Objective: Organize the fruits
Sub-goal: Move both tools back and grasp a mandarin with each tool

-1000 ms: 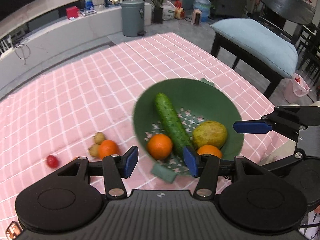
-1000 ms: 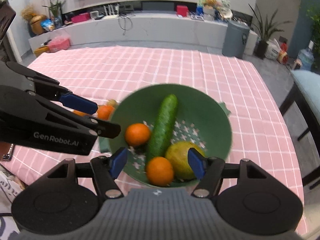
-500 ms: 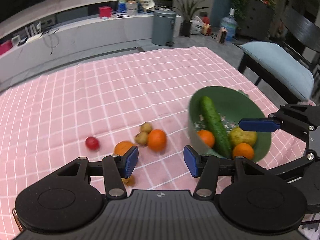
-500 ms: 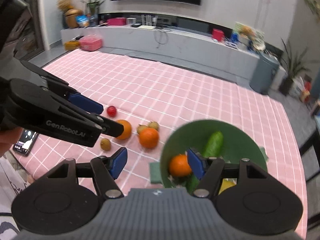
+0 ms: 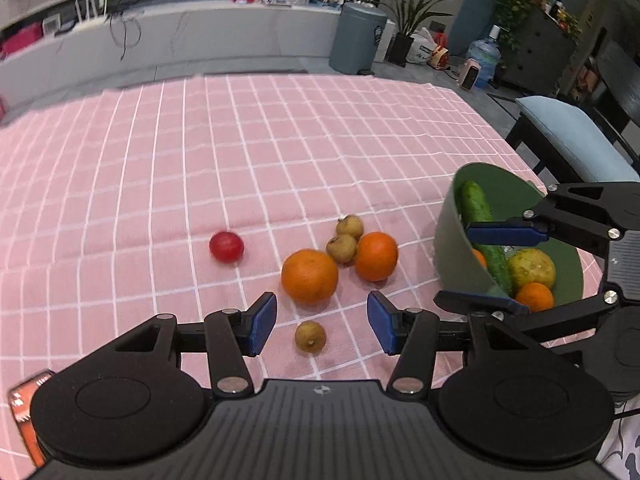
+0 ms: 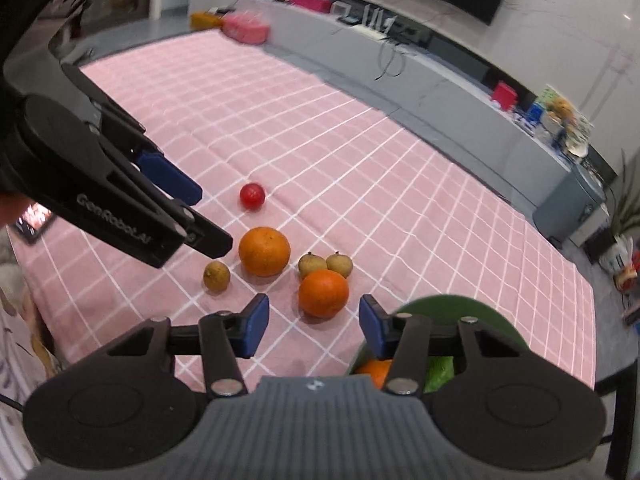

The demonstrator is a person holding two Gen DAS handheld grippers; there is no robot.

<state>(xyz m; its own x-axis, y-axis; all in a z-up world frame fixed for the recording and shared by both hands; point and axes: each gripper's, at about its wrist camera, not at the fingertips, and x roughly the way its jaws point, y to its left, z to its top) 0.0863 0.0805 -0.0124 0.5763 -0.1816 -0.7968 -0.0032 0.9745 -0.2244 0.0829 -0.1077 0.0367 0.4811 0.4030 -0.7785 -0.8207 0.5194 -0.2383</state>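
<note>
Pink checked cloth covers the surface (image 5: 280,140), where I hover my left gripper (image 5: 322,322) and right gripper (image 6: 312,322), fingers open and empty, over loose oranges (image 5: 310,278) left of the green bowl (image 5: 452,256), ready to collect.

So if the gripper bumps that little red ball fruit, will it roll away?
Probably. The red fruit looks round and smooth and sits alone on the flat pink tablecloth, with nothing beside it to stop it. It is small, so likely light. Its shiny skin might slip between the left gripper pads.

Matt pink checked cloth (image 5: 280,152)
</note>
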